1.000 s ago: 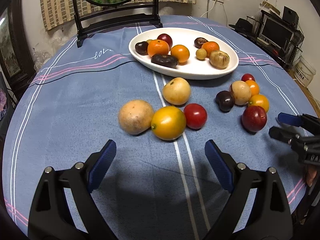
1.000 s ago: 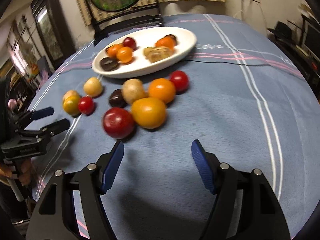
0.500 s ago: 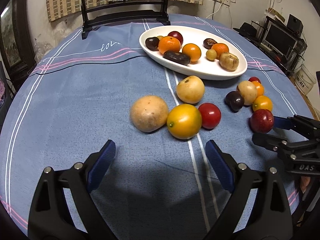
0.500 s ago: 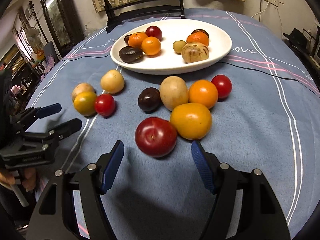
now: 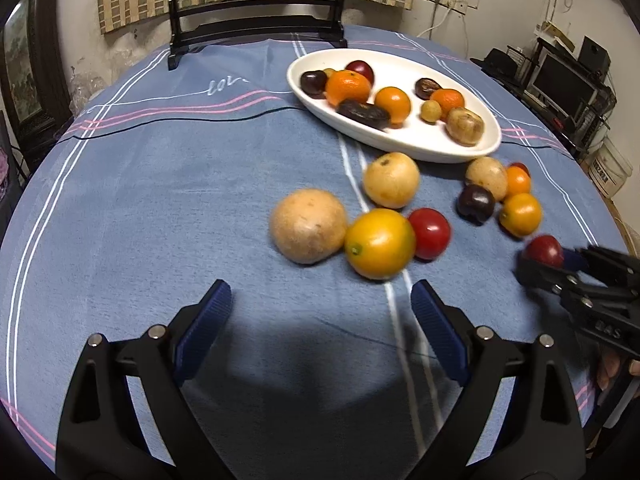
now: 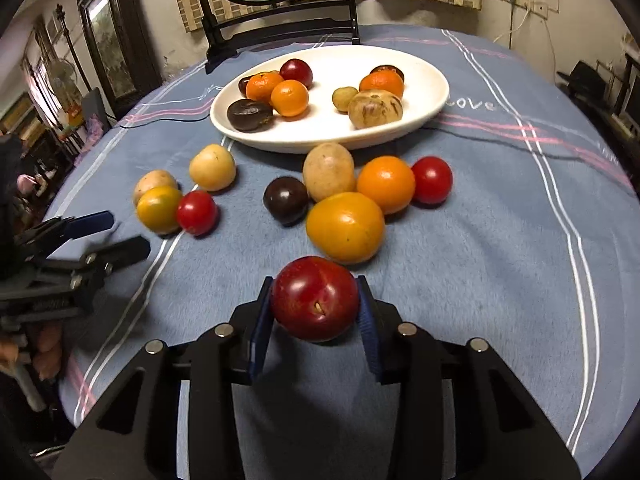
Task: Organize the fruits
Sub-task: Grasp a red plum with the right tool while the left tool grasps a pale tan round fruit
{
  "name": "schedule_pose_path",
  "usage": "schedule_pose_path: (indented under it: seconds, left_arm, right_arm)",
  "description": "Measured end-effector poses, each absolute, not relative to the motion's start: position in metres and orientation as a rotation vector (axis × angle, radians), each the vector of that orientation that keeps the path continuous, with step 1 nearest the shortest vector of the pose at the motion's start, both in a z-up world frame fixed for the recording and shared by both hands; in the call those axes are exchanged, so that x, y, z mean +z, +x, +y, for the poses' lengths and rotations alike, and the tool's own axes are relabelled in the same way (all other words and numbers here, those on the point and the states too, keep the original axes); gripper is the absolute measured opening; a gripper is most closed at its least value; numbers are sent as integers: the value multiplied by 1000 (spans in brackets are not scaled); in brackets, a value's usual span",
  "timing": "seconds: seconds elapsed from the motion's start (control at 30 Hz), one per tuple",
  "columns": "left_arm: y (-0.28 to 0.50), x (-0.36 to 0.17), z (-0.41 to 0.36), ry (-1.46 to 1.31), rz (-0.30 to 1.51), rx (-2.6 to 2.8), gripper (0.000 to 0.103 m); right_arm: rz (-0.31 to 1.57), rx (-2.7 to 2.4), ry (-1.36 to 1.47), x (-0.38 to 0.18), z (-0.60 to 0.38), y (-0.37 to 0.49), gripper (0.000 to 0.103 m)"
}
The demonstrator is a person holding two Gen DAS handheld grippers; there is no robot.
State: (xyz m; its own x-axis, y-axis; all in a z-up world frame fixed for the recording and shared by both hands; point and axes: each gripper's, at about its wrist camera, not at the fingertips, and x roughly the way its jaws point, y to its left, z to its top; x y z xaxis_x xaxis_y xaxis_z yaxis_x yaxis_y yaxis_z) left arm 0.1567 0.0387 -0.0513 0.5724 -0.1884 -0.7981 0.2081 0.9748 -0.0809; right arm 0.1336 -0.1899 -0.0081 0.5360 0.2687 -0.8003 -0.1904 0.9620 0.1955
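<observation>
The right gripper (image 6: 316,312) has its blue fingers (image 6: 260,320) squeezed on both sides of a round dark red plum (image 6: 316,300). The plum sits near the front of the counter (image 6: 500,260), which has a blue cloth with white and pink stripes on it.

Just behind the plum lies a big yellow-orange fruit (image 6: 346,226). Close to that are a round orange (image 6: 386,184), a small red tomato (image 6: 432,180), a tan oval fruit (image 6: 329,172) and a dark purple plum (image 6: 286,200).

The left gripper (image 5: 320,320) is up over the cloth with its blue fingers (image 5: 204,324) spread wide and nothing between them. In front of it lie a round tan fruit (image 5: 308,226), a yellow fruit (image 5: 380,244) touching it, a red tomato (image 5: 430,234) and a pale yellow fruit (image 5: 391,180).

Farther back is a white oval plate (image 6: 420,92) with oranges, dark plums and other fruits in it.
</observation>
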Motion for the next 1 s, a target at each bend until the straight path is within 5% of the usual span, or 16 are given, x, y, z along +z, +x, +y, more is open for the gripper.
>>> schedule_pose_path:
  seconds: [0.57, 0.67, 0.87, 1.0]
  left_arm:
    - [169, -52, 48, 222, 928, -322, 91]
    - [179, -57, 47, 232, 964, -346, 77]
    - [195, -57, 40, 259, 958, -373, 76]
    - [202, -57, 35, 256, 936, -449, 52]
  right_arm:
    - [965, 314, 137, -7, -197, 125, 40]
    - [964, 313, 139, -7, -197, 125, 40]
    - [964, 312, 149, -8, -198, 126, 40]
    - [965, 312, 150, -8, -198, 126, 40]
